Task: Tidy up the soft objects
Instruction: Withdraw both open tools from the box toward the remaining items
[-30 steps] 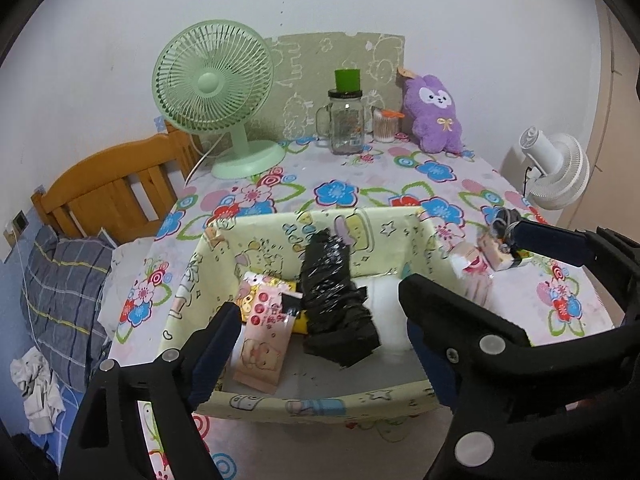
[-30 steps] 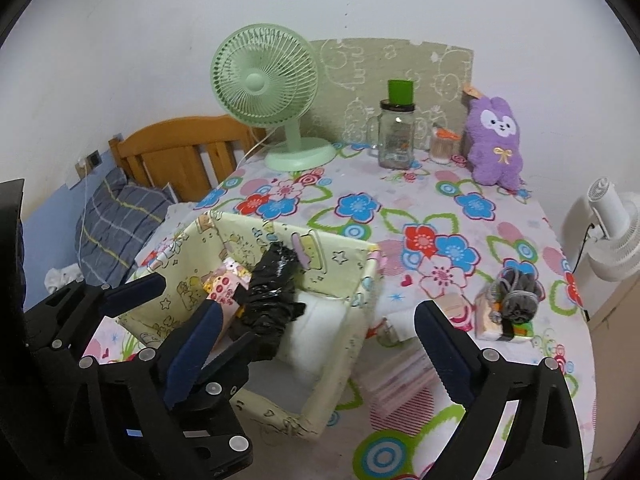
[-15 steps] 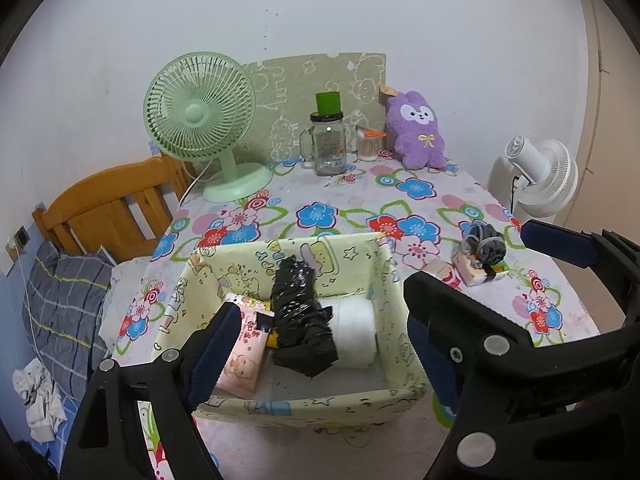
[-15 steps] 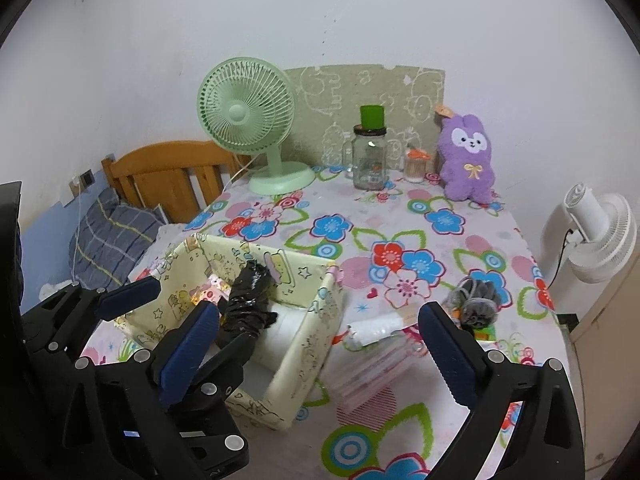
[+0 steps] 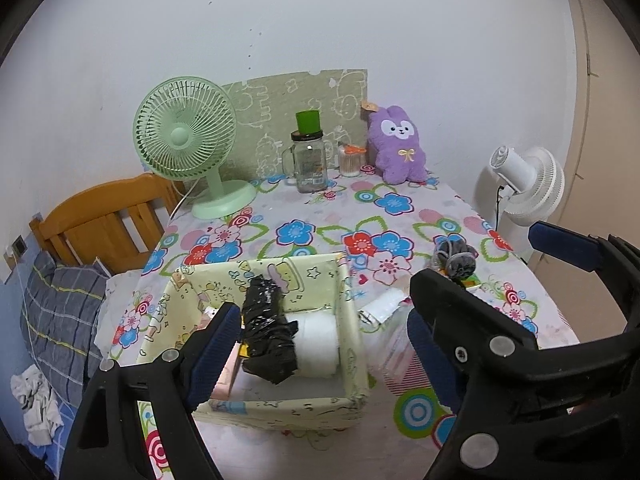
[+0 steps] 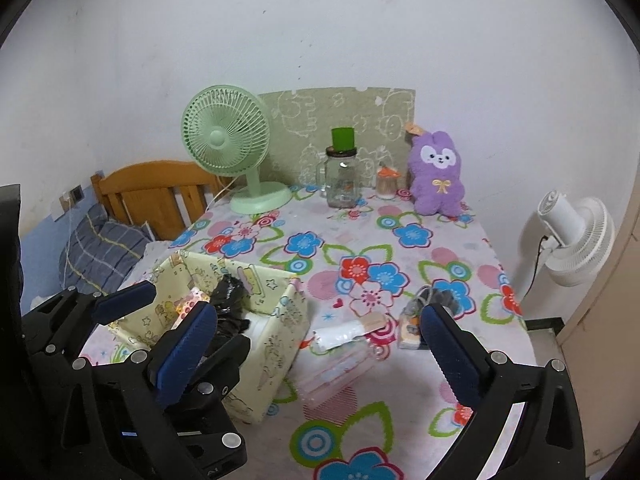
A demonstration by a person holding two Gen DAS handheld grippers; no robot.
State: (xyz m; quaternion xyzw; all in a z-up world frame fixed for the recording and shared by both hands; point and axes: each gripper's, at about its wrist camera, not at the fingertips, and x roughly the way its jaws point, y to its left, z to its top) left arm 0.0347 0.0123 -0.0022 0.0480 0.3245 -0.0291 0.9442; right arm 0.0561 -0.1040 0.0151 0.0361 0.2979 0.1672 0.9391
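Now both grippers have backed away from the box [image 5: 280, 402], empty.

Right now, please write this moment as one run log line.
left gripper: open, empty | right gripper: open, empty | fabric box: black bundle, white roll inside

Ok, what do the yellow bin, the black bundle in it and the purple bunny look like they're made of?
Bin: looks like printed fabric over soft panels, matte; its walls sag and bow. Black bundle: thin plastic film, probably bags; glossy, crinkled, with bright glints. Bunny: plush, fuzzy matte pile with a small gold bow. All judged by look only.
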